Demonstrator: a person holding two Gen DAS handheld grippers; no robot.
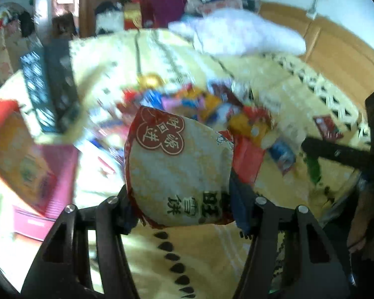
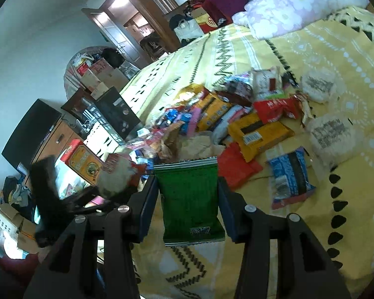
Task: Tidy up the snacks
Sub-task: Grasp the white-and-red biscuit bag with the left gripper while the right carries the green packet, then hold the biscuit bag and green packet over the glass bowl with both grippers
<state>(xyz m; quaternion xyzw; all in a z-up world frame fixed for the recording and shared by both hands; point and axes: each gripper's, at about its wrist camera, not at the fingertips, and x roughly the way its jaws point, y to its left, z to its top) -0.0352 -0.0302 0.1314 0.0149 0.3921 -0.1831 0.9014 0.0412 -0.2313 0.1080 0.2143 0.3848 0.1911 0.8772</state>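
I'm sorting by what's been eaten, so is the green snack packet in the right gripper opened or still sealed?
Sealed, as far as shows: the green packet has crimped seams unbroken at top and bottom, held flat between the right gripper's fingers.

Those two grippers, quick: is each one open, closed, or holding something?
Left gripper: closed on a rice cracker packet.
Right gripper: closed on a green packet.

Cream-and-red rice cracker packet (image 1: 179, 164); dark green snack packet (image 2: 190, 199); yellow bedspread (image 2: 336, 57) with black-and-white zigzags.
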